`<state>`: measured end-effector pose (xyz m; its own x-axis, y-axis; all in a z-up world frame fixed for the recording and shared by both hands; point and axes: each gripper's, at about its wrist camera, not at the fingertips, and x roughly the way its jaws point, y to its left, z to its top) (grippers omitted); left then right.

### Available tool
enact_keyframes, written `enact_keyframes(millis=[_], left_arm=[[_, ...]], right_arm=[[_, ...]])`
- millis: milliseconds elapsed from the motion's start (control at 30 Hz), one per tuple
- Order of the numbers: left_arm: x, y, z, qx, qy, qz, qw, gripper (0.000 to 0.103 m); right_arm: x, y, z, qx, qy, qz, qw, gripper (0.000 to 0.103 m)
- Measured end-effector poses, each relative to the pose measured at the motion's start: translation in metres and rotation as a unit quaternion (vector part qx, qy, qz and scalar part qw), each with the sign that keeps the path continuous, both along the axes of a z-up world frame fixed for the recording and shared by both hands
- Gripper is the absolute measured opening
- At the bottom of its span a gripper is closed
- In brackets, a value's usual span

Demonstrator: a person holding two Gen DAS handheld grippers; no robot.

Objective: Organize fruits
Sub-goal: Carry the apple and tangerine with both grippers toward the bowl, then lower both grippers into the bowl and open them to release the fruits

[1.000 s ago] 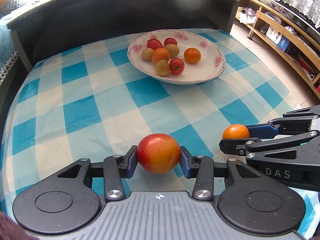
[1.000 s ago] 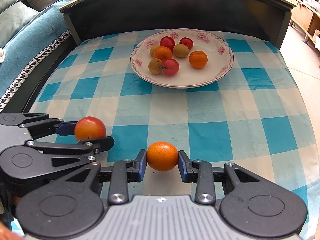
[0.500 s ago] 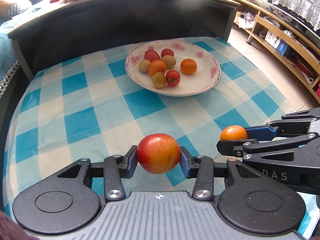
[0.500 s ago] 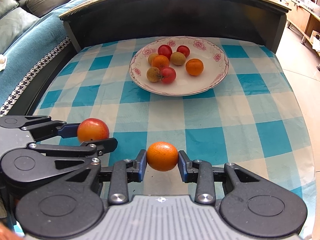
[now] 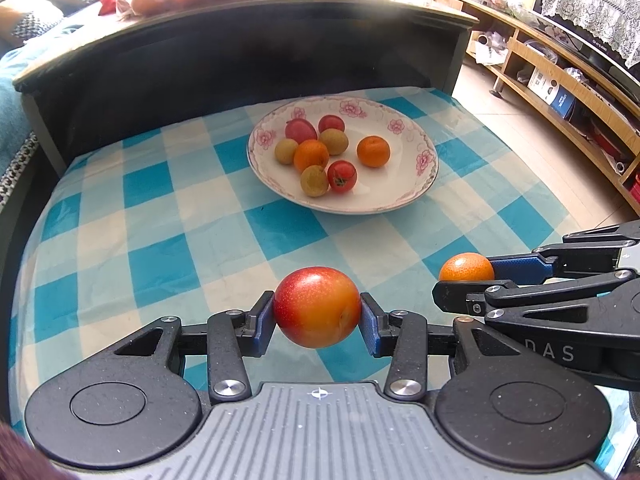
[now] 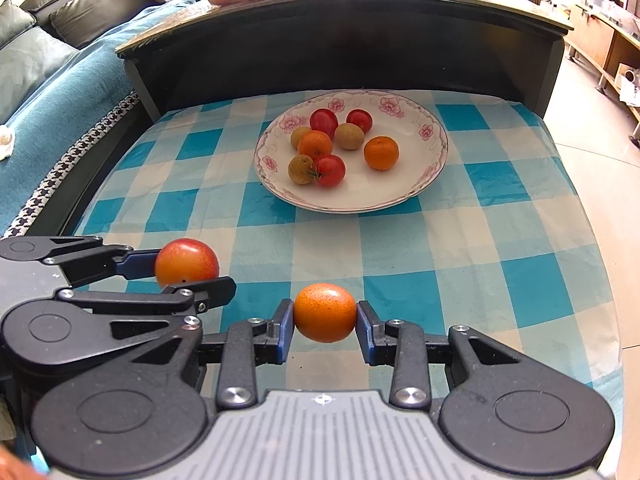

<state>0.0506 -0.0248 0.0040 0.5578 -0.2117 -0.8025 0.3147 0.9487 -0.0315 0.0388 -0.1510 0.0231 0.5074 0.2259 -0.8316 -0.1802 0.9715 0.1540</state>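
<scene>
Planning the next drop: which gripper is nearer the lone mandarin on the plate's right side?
Right, though only slightly. The right gripper, holding a mandarin, sits almost straight in front of the lone mandarin; the left gripper, holding a nectarine, is further left.

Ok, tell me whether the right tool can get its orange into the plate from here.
Probably yes. The right tool holds the orange short of the plate, with only bare checked cloth between. The plate's near right side is free of fruit; the left tool sits off to the side.

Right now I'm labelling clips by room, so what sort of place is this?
Probably a home living room: a cushioned sofa to the left, a wooden TV shelf, and a checked tablecloth on the low table.
</scene>
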Motion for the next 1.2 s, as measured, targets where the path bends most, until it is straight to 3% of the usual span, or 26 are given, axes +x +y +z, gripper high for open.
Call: enact_keyframes(millis=[1200], left_arm=[[0.053, -0.019, 0.023, -0.012, -0.032, -0.004, 0.9994, 0.05]], right_arm=[[0.043, -0.018, 0.024, 0.014, -0.032, -0.032, 0.999, 0.037]])
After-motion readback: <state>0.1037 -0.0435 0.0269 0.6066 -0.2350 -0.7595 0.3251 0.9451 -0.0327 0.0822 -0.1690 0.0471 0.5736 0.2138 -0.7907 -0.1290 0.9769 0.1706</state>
